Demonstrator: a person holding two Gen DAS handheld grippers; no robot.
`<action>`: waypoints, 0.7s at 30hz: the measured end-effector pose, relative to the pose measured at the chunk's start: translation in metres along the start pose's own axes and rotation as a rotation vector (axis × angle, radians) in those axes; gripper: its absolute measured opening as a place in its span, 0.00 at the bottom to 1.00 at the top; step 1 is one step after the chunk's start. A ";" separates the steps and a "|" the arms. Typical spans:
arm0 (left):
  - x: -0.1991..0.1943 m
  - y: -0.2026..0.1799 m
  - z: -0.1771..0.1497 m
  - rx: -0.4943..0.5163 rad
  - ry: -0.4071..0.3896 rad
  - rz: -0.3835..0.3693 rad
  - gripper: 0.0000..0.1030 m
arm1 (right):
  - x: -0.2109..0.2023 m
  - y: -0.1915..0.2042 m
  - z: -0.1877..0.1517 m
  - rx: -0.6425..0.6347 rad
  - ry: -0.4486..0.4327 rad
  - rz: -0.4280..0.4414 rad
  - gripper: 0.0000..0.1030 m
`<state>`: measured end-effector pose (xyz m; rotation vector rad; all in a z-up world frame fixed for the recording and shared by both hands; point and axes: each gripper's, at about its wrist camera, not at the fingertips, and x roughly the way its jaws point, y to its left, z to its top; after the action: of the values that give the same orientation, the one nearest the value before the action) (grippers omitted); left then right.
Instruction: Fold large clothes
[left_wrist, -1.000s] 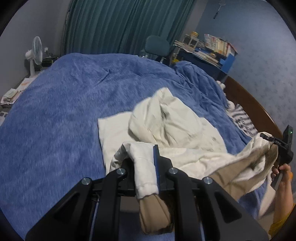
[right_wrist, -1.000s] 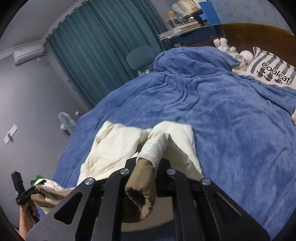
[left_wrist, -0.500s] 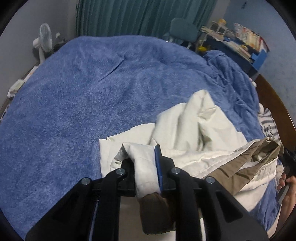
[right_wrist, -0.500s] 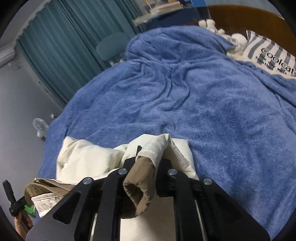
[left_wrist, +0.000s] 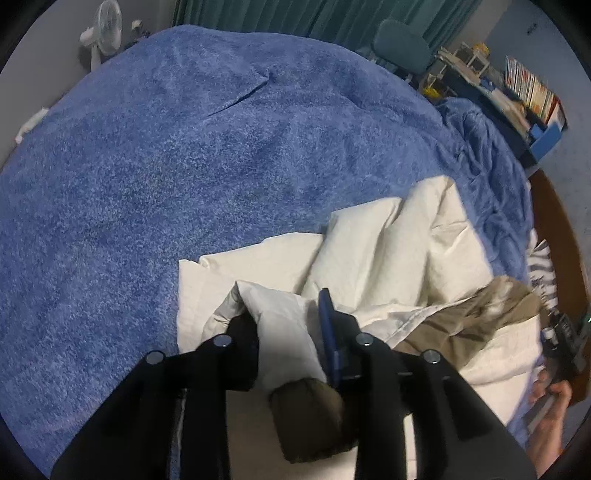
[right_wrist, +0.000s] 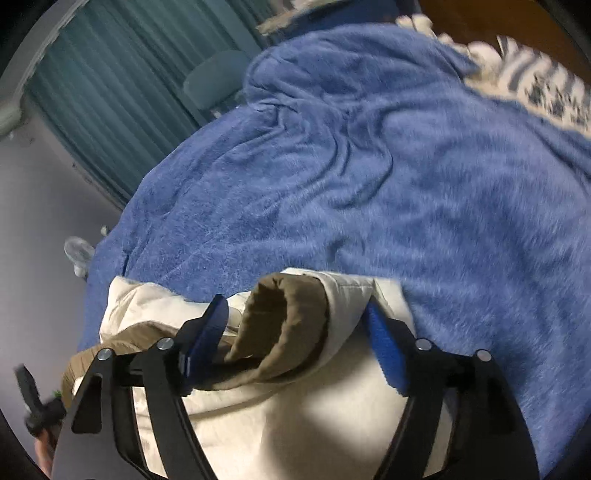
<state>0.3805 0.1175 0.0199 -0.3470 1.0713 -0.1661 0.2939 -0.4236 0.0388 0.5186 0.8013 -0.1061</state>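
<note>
The left claw reaches low over the bed, tipped downward, its two fingers pinching a rolled edge of the jacket between them. A brown lining end pokes back out of the grip toward the camera. The right claw also hangs low and tilted, but its fingers stand spread wide, with the jacket's brown-lined fold lying loose between them, resting against the left finger and clear of the right one. In the left view, the person's right hand shows at the right edge, wrapped around the handle of the right claw.

There is one jacket, cream outside and brown inside. It lies bunched on the near part of the bed, toward the near right corner in the left view, with both claws at its near edge.

One blue blanket covers the whole bed. One striped pillow sits at the head end by the wooden headboard. Beyond the bed I count one fan, one chair, teal curtains and one cluttered desk with books.
</note>
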 end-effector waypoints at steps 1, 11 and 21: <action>-0.005 0.002 0.003 -0.022 -0.015 -0.024 0.40 | -0.003 0.001 0.002 -0.016 -0.006 -0.011 0.76; -0.037 -0.002 0.004 -0.024 -0.092 -0.066 0.60 | -0.033 0.002 0.007 -0.113 -0.070 -0.049 0.80; -0.024 0.015 0.003 0.091 -0.109 0.081 0.80 | 0.001 -0.016 -0.007 -0.126 0.019 -0.064 0.80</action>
<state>0.3708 0.1397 0.0355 -0.2281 0.9652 -0.1223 0.2849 -0.4342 0.0274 0.3757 0.8372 -0.1094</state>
